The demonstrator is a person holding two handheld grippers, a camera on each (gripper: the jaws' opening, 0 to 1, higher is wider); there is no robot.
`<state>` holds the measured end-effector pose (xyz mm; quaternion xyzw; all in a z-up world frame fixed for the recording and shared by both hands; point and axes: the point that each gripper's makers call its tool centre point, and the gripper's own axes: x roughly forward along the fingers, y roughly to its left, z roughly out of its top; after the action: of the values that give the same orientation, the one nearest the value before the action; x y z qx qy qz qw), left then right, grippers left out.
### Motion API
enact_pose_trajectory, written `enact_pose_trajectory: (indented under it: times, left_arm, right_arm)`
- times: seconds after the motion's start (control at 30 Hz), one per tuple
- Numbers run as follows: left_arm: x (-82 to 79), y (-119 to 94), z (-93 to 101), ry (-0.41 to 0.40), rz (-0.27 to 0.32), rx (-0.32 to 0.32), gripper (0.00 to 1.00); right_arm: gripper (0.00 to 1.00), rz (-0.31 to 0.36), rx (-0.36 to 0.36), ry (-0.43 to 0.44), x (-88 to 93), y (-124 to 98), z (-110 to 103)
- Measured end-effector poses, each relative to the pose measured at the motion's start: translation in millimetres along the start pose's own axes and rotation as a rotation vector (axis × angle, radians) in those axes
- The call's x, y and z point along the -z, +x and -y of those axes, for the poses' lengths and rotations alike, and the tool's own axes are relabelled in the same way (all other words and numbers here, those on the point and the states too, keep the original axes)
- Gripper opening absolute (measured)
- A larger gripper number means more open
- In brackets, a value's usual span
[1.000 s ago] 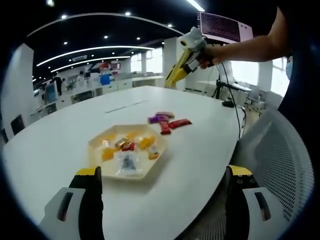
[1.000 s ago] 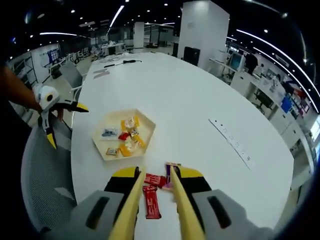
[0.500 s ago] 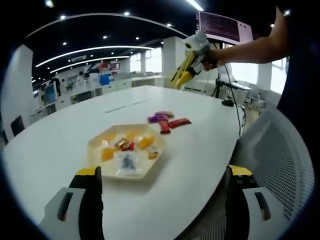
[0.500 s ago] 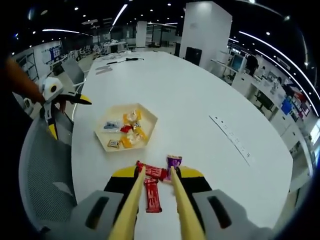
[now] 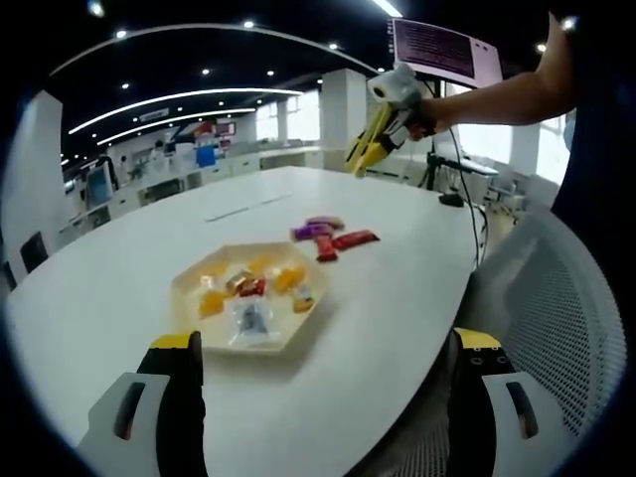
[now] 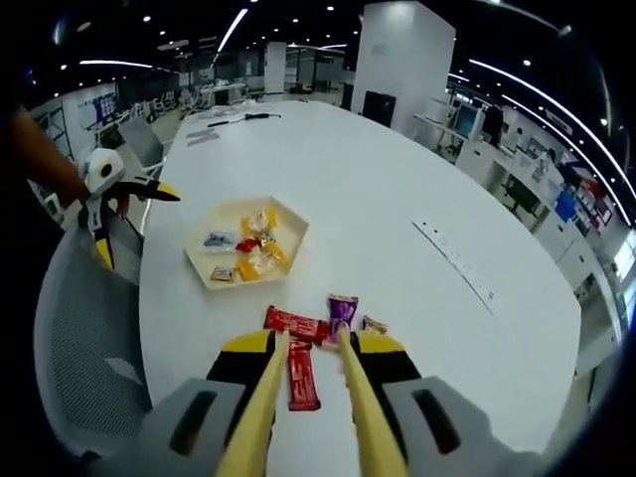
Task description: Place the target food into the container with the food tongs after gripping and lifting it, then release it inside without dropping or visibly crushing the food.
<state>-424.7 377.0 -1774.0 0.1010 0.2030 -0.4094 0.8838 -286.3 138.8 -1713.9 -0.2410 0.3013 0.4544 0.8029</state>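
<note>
A cream hexagonal tray (image 5: 181, 288) (image 6: 227, 213) on the white table holds several wrapped sweets. Past it lie red bars (image 5: 356, 239) (image 6: 294, 323) and a purple bar (image 5: 310, 234) (image 6: 342, 309). My right gripper (image 6: 313, 343) (image 5: 383, 124) is shut on yellow food tongs (image 6: 350, 388), whose arms stand apart with nothing between them. Their tips hang above the bars. In the left gripper view it hovers high over the table's far side, in a person's hand. My left gripper (image 5: 326, 343) (image 6: 134, 224) is open and holds nothing, at the table's near edge, short of the tray.
The large white oval table (image 5: 109, 258) (image 6: 417, 189) has a grey mesh chair (image 5: 556, 298) (image 6: 75, 328) at its edge beside my left gripper. A strip of small marks (image 6: 452, 263) lies on the table's far side. Cables (image 5: 452, 204) rest at one end.
My right gripper with the tongs has drawn back and risen a little, so the bars now lie ahead of the tong tips. My left gripper has stayed put.
</note>
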Motion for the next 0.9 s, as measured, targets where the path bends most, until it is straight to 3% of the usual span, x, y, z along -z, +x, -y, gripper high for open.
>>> enact_pose_trajectory:
  times: [0.6, 0.9]
  left_arm:
    - [-0.2, 0.0, -1.0, -0.004, -0.001, -0.003, 0.99]
    - [0.3, 0.0, -3.0, -0.013, -0.001, -0.01, 0.99]
  right_arm:
    - [0.28, -0.029, -0.062, -0.039, 19.5, 22.6, -10.2]
    - [0.28, -0.082, -0.103, -0.027, 48.0, 50.4, -18.7]
